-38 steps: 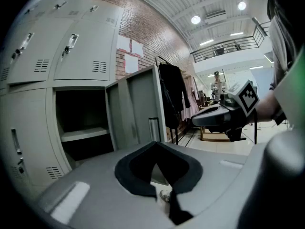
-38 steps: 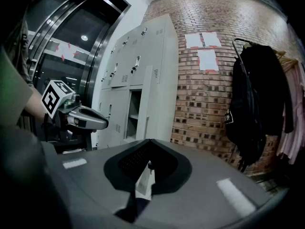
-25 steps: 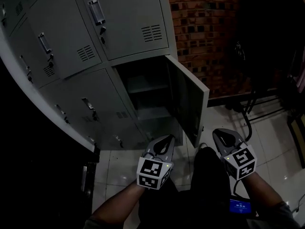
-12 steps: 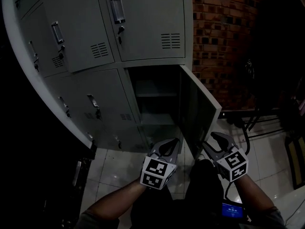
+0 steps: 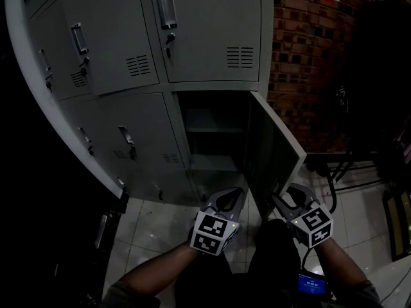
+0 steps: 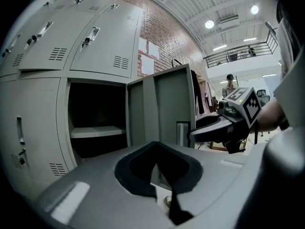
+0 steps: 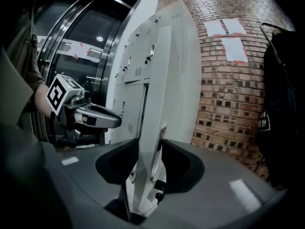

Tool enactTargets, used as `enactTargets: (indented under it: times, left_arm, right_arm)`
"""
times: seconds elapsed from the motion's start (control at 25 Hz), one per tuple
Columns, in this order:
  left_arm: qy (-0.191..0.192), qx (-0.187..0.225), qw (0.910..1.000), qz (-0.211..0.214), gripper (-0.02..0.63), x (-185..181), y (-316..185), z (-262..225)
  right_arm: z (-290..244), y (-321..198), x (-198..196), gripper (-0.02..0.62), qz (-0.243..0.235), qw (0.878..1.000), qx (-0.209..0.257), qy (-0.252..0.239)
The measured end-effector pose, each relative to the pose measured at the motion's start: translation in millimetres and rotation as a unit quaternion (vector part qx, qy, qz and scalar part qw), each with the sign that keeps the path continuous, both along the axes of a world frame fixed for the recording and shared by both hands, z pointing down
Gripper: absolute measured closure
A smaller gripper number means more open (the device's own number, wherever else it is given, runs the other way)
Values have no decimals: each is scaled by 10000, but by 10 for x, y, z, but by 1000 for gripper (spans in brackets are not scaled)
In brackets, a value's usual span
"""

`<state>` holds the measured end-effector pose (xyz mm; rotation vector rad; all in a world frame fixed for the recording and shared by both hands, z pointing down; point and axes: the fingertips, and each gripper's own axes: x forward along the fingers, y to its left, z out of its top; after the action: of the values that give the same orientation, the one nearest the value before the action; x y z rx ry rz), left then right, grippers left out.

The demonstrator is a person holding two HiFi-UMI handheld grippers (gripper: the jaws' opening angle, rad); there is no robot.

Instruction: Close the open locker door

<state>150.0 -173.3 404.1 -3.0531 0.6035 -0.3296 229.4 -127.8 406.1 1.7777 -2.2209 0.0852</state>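
Note:
The grey locker bank has one open locker door (image 5: 277,151), swung out to the right of its dark compartment (image 5: 212,147), which holds a shelf. My right gripper (image 5: 280,201) is at the door's lower front edge. In the right gripper view the door (image 7: 159,104) runs straight between the jaws of the right gripper (image 7: 143,194); they are closing and both sides touch the panel. My left gripper (image 5: 230,196) hangs shut and empty below the compartment, apart from the door. The left gripper view shows the door (image 6: 162,106) with the right gripper (image 6: 209,130) at its edge.
Closed lockers with handles (image 5: 166,8) fill the bank above and to the left. A brick wall (image 5: 308,63) stands right of the lockers, with dark metal frames (image 5: 350,162) on the tiled floor (image 5: 154,226). A black garment (image 7: 281,104) hangs by the wall.
My right gripper has moved left from open floor to the door's lower edge and now has the door between its jaws. The left gripper has stayed about where it was.

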Motion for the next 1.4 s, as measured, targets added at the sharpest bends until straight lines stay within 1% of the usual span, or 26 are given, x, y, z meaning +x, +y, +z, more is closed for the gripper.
enactTargets:
  times: [0.12, 0.28, 0.44, 0.6, 0.88, 1.08, 1.24, 1.4]
  left_arm:
    - [-9, 2, 10000, -39, 604, -60, -43, 21]
    - [19, 39, 9999, -166, 604, -209, -128, 10]
    - [103, 65, 9993, -350, 603, -424, -256, -59]
    - [139, 88, 9979, -624, 603, -713, -425, -73]
    - [128, 61, 9940, -1085, 604, -1250, -674, -53]
    - [106, 116, 9904, -1376, 603, -1568, -874, -26]
    - [153, 96, 9874, -1575, 604, -1729, -1038, -8]
    - [181, 87, 9850, -1716, 604, -1797, -1221, 13]
  right_arm:
    - [6, -33, -101, 433, -78, 10000, -21, 10]
    - [9, -95, -336, 426, -312, 9995, -61, -1]
    - [-7, -203, -635, 430, -576, 9983, -73, 16]
    - [-21, -381, -919, 428, -750, 9972, -59, -7]
    - [-30, -783, -1316, 420, -785, 9969, -42, 15]
    - [-19, -1091, -1531, 434, -822, 9966, -53, 65]
    - [-9, -1337, -1661, 434, -841, 9964, -60, 85]
    - [0, -1559, -1765, 434, -815, 9966, -38, 77]
